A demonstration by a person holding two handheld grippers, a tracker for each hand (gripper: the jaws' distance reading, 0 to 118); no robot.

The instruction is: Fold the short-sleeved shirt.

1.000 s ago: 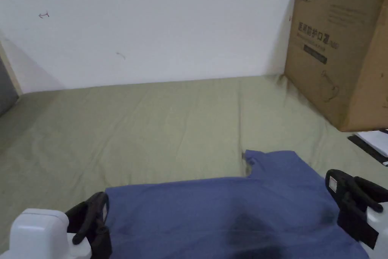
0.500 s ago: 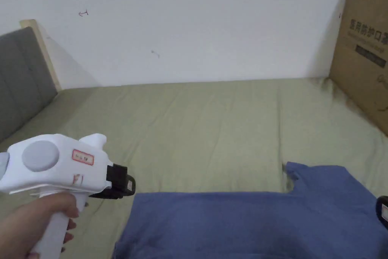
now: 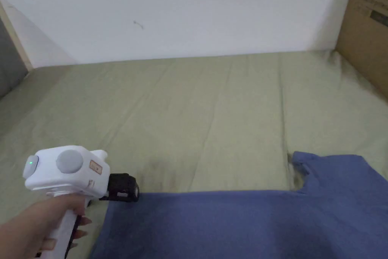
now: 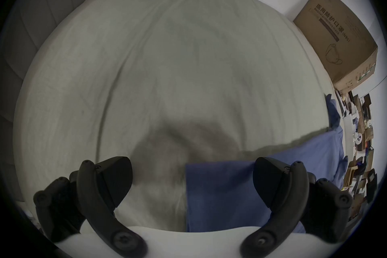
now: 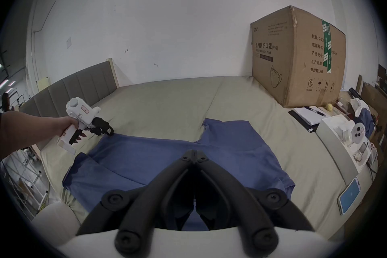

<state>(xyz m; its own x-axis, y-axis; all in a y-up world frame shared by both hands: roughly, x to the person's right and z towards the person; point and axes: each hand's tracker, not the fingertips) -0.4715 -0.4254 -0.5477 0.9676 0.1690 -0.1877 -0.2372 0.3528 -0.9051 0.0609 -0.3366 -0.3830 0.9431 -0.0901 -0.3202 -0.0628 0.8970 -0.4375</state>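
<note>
The blue short-sleeved shirt (image 3: 246,225) lies flat on the olive sheet (image 3: 189,112), with one sleeve (image 3: 333,168) sticking out toward the wall. My left gripper (image 3: 127,192), held in a hand, sits at the shirt's far left corner. In the left gripper view that gripper (image 4: 192,174) is wide open, and the shirt corner (image 4: 219,195) lies between the jaws, nearer the right one. In the right gripper view my right gripper (image 5: 193,152) is shut with nothing in it, hovering over the shirt's near middle (image 5: 167,149). The left gripper (image 5: 104,129) also appears there, farther off.
A large cardboard box (image 5: 297,57) stands on the bed at the right against the white wall. A grey headboard (image 5: 73,86) runs along the left. A notebook with a pen (image 5: 307,116) and a phone (image 5: 349,195) lie to the right of the shirt.
My left gripper rose from the shirt's near edge, then came down at its far left corner. The right gripper has left the head view. The head camera has shifted.
</note>
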